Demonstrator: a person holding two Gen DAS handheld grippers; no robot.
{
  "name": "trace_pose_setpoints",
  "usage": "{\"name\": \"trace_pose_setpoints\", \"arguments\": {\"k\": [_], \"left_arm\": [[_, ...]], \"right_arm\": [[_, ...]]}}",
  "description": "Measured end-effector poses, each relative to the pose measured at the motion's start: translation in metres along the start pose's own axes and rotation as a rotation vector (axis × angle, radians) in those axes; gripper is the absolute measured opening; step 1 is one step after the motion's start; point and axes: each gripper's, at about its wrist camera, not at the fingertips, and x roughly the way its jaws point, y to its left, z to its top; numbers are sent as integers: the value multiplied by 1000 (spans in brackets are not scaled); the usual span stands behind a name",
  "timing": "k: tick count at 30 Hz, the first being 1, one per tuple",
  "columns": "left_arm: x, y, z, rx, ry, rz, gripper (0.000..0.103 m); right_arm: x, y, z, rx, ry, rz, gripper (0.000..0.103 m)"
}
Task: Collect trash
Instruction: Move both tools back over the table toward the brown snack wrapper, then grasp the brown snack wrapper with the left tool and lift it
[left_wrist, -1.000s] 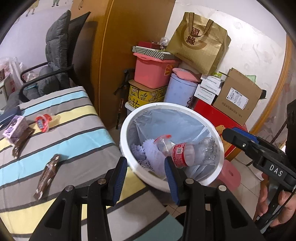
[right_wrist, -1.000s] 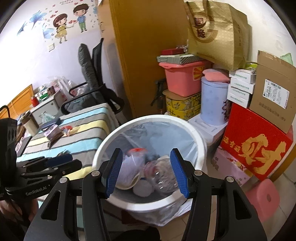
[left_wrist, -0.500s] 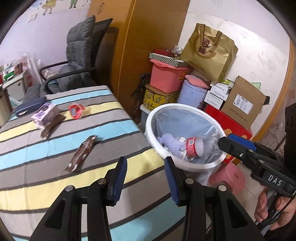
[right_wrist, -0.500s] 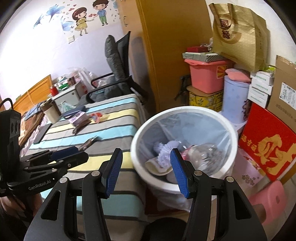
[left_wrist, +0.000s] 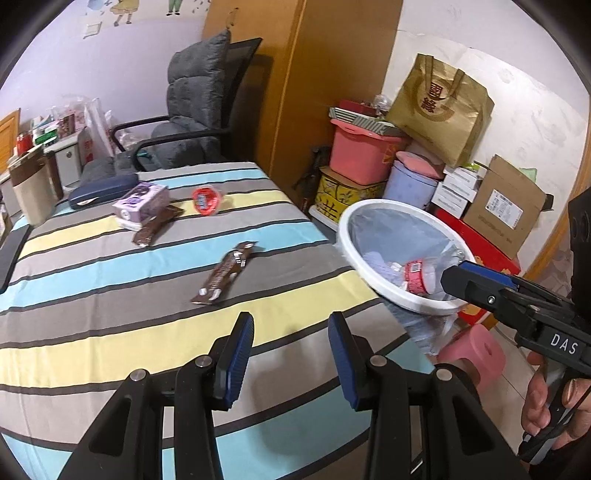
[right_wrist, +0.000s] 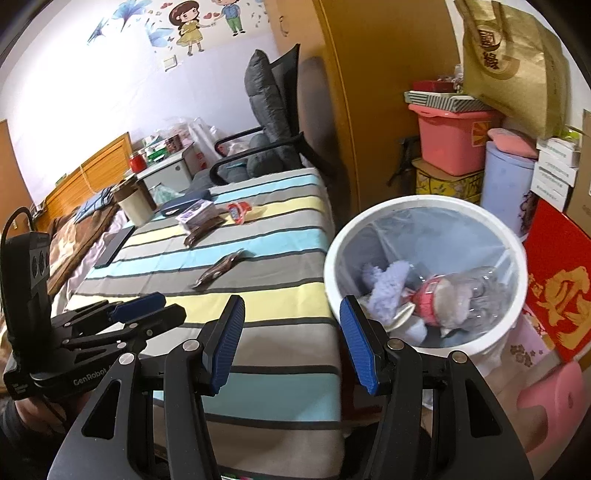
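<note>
A white trash bin lined with clear plastic stands by the striped bed; it holds a crushed bottle with a red label and purple fluff. On the bed lie a brown wrapper, a second brown wrapper, a red-lidded cup and a purple box. My left gripper hangs open over the bed, short of the nearer wrapper. My right gripper is open and holds nothing, between bed corner and bin.
A grey office chair stands behind the bed. Boxes, a pink tub, a lilac canister and a gold paper bag are stacked by the wall behind the bin. A pink stool sits on the floor. A dark blue case lies on the bed.
Both views have swung left, away from the bin and over the striped bed. The bin now sits at the right of each view. Neither gripper's jaws have changed.
</note>
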Motion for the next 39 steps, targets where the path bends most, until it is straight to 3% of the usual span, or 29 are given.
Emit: {"name": "trace_pose_setpoints", "arguments": {"k": [17,36,37,39], "left_arm": [[8,33,14,-25,-1,26,42],[98,58,33,-14,134,69,42],[98,57,33,-10,136,72,40],[98,56,32,-1,136,90,24]], "right_arm": [[15,19,8,-21,30,41,56],[45,13,22,-5,54,39,56],[46,13,22,-4,56,38,56],[48,13,24,-3,59,37,56]]}}
